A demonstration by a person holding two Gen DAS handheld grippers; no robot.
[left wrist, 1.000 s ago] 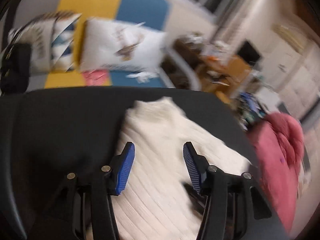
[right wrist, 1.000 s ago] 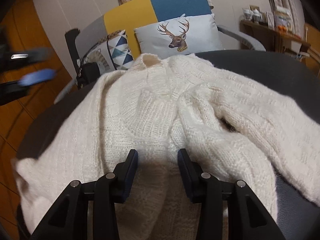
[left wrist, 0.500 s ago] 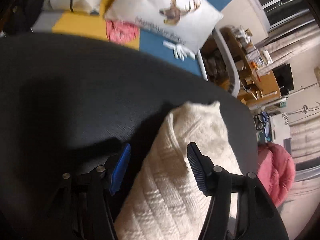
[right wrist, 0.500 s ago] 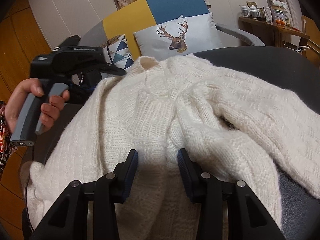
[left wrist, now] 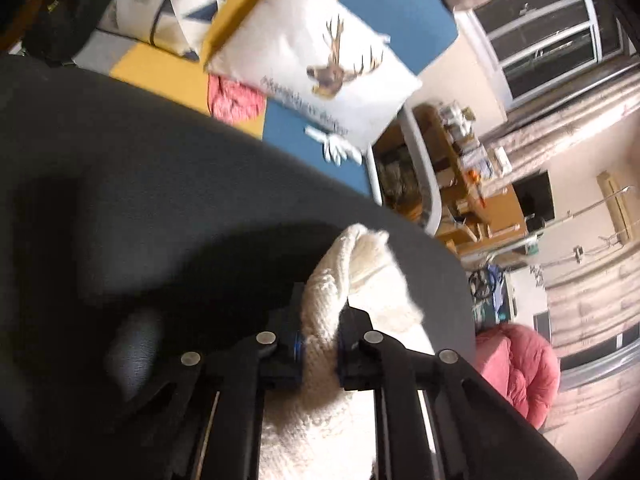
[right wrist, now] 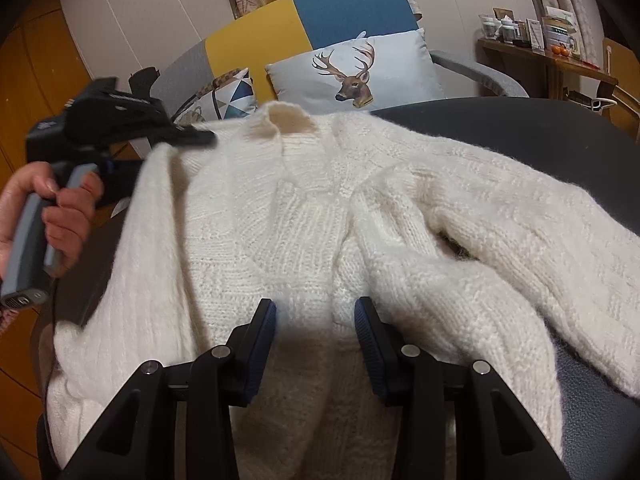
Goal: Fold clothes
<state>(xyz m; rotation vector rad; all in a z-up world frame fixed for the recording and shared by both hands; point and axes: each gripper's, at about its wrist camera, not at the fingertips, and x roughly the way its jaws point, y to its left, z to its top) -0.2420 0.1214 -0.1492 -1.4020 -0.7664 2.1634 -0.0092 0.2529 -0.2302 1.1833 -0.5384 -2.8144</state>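
Between its closed fingers the left gripper [left wrist: 320, 350] pinches a fold of the cream sweater [right wrist: 312, 216]. Ahead lies the dark table [left wrist: 168, 184]. Over the sweater's lower middle, the right gripper [right wrist: 316, 334] hovers with jaws apart.

The sweater [right wrist: 320, 220] lay spread on the table [right wrist: 540, 128] at mid-frame, the right gripper [right wrist: 316, 336] over its lower centre, the deer pillow [right wrist: 356, 72] behind.

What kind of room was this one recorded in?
Most likely a home living room. A patchwork sofa with a deer cushion stands behind the dark table where the cream sweater lies, and a cluttered wooden shelf and curtains are nearby.
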